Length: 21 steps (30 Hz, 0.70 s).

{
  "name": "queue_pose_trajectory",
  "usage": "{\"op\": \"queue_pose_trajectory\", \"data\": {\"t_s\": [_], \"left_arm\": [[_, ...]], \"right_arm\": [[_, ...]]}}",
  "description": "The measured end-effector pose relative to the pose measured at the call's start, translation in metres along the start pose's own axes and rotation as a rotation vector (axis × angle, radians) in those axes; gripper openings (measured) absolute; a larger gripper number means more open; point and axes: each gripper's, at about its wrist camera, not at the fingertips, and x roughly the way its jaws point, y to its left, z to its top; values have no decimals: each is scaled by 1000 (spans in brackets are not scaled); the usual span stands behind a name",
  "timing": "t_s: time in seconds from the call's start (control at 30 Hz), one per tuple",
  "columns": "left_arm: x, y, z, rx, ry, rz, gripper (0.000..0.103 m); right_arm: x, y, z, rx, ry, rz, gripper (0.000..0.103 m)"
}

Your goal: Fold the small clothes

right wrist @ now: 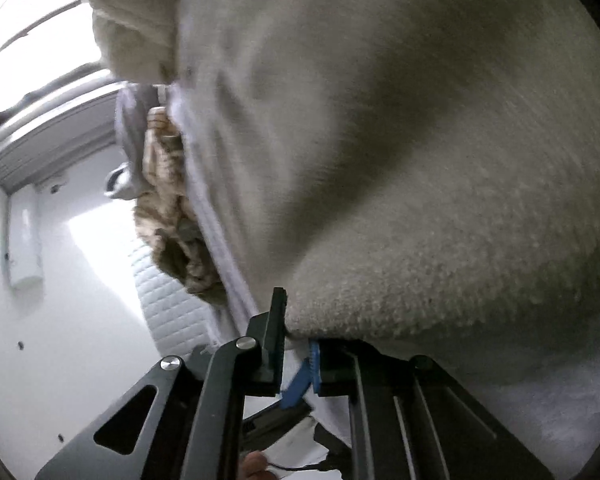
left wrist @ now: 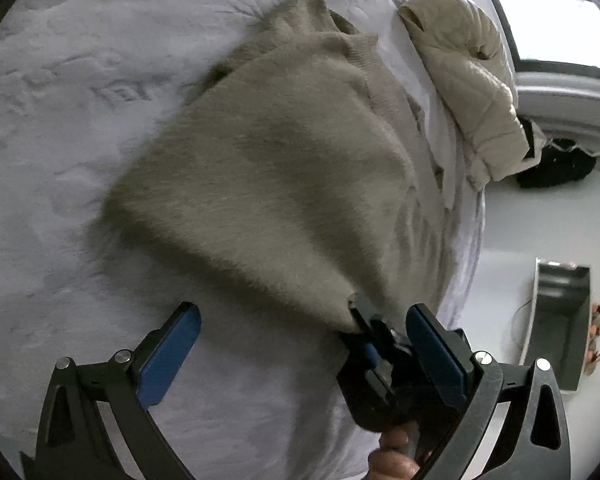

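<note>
Two grippers: left gripper (left wrist: 300, 334) jaws wide apart, empty; right gripper (right wrist: 296, 344) clamps sweater (right wrist: 420, 200) corner.

Taupe sweater (left wrist: 268, 160), pale lavender bedspread (left wrist: 60, 80)

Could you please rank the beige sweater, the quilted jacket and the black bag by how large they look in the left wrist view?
1. beige sweater, largest by far, though nearest the camera.
2. quilted jacket.
3. black bag, smallest, partly hidden and farther off.
</note>
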Motion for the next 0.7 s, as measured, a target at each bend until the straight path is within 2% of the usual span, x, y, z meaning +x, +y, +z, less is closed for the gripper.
{"op": "queue_pose_trajectory", "data": {"t_s": [0.17,0.23,0.33,0.37,0.43,0.47,0.5,0.6,0.7], "left_arm": [[11,-10,12,-29,-63,-21,103],[12,-15,20,-32,-118,9,103],[13,-23,32,-8,-196,94,101],[14,-24,35,-1,-206,115,94],[18,-25,41,22,-207,185,69],[20,-26,44,40,-203,215,37],[24,-26,47,70,-188,238,16],[21,-34,47,164,-206,288,16],[19,-61,33,380,-261,413,16]], "right_arm": [[-9,28,5,-79,12,22,11],[-10,32,5,-112,27,-1,10],[-8,29,4,-129,53,-30,10],[-5,28,4,-130,64,-45,10],[-3,26,3,-137,82,-72,10],[-1,25,1,-148,103,-101,11],[-2,26,0,-162,116,-123,11],[-11,34,-4,-236,149,-219,14],[-27,55,-5,-352,152,-333,15]]}}
